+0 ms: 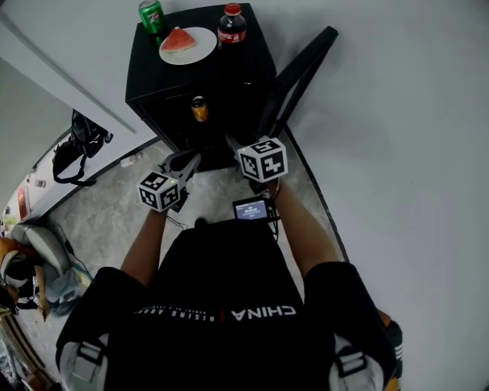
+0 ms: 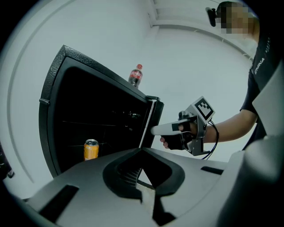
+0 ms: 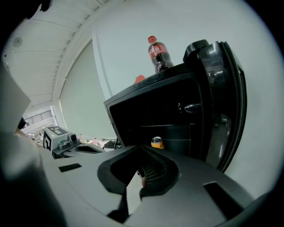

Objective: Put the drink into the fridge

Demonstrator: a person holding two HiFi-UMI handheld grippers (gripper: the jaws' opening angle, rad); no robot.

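Observation:
A black mini fridge point(image 1: 252, 76) stands against the wall with its door point(image 1: 298, 72) swung open to the right. An orange drink can point(image 1: 199, 109) stands upright on a shelf inside; it also shows in the left gripper view point(image 2: 91, 149) and the right gripper view point(image 3: 156, 142). Both grippers hover in front of the open fridge, apart from the can. My left gripper point(image 1: 192, 159) is shut and empty. My right gripper point(image 1: 230, 142) is by the door's edge, also shut with nothing in it.
On the fridge top stand a green can point(image 1: 153, 15), a plate with a watermelon slice point(image 1: 187, 44) and a cola bottle point(image 1: 231, 24). A dark bag point(image 1: 76, 149) and clutter lie on the floor at left. A white wall runs along the right.

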